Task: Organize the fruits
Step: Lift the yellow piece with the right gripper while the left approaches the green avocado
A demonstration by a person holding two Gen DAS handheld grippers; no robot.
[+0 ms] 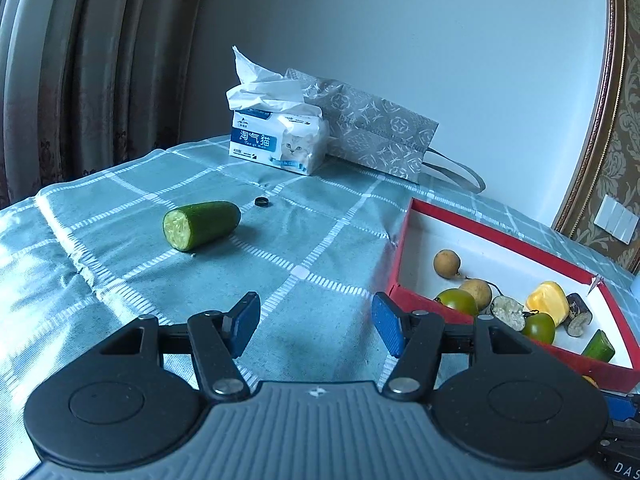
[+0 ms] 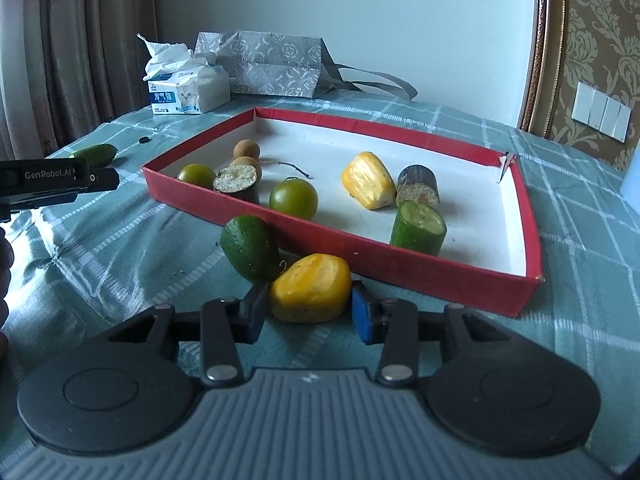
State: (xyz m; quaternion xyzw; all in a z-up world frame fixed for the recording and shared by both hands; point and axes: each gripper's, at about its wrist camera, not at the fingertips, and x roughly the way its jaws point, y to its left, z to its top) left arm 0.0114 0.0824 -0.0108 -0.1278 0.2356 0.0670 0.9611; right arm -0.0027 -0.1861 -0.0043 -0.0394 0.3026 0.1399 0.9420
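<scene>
A yellow fruit piece (image 2: 310, 288) lies on the teal checked cloth just in front of the red box (image 2: 320, 236). My right gripper (image 2: 310, 310) is shut on it, one pad against each side. A dark green cucumber end (image 2: 250, 248) leans beside the yellow piece on its left. Inside the box lie green tomatoes (image 2: 294, 199), longans (image 2: 247, 148), another yellow piece (image 2: 368, 186), dark cane stubs (image 2: 418, 186) and a cut cucumber piece (image 2: 418, 228). My left gripper (image 1: 316, 324) hangs open over bare cloth with nothing between its fingers. A half cucumber (image 1: 202, 225) lies ahead of it to the left.
A tissue pack (image 1: 276, 140) and a grey patterned bag (image 1: 376, 136) stand at the back by the wall. A small black ring (image 1: 262, 201) lies behind the half cucumber. The cloth drops off at the left by the curtains. A hand (image 2: 4, 280) shows at the right wrist view's left edge.
</scene>
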